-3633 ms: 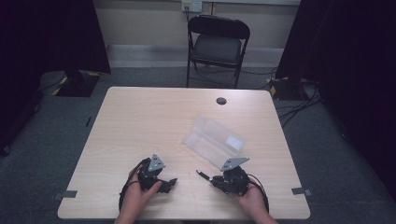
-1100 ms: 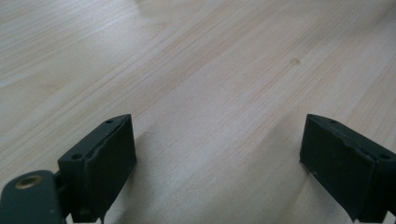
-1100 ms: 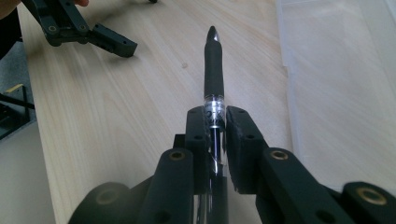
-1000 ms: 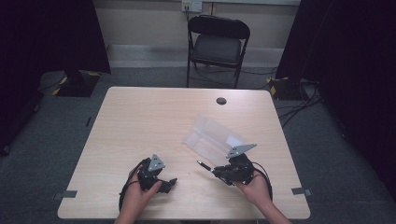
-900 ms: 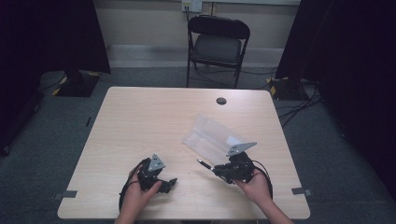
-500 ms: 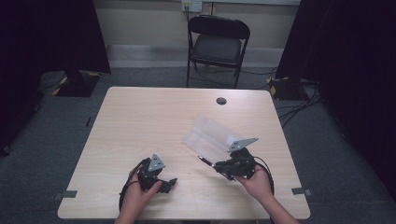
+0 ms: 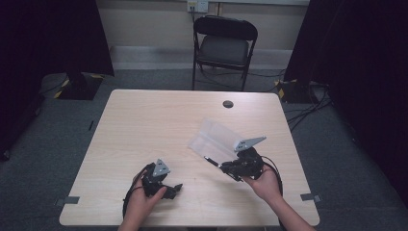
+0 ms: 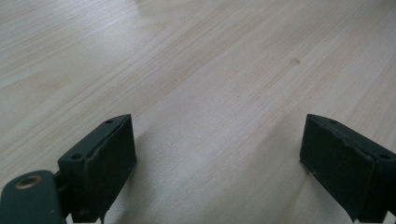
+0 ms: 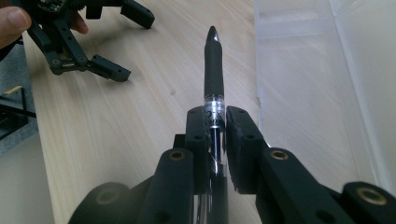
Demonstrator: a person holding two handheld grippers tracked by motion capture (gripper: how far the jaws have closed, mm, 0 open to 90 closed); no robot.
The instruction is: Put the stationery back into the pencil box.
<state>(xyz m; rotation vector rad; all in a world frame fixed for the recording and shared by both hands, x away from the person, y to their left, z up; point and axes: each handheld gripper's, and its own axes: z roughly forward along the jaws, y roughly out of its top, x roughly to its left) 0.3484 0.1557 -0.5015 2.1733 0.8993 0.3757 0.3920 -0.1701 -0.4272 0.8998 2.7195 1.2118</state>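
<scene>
My right gripper (image 7: 226, 166) is shut on a black pen (image 7: 212, 161), whose tip points left, just off the near edge of a clear plastic case (image 7: 214, 138). In the right gripper view the pen (image 9: 214, 60) sticks out forward from between the jaws (image 9: 215, 120), its clear barrel section pinched by the pads, with the case (image 9: 303, 88) lying open on the right. My left gripper (image 7: 174, 188) rests on the table near the front edge, its jaws wide apart over bare wood (image 8: 217, 149). It shows again, held by a hand, in the right gripper view (image 9: 128, 42).
The light wood table (image 7: 144, 120) has a round dark grommet (image 7: 227, 103) near its far edge. A black folding chair (image 7: 224, 48) stands behind it. Cables (image 7: 308, 108) lie on the floor at the right.
My right gripper has carried the pen a little away from the person, up to the clear case. The left gripper has stayed where it was.
</scene>
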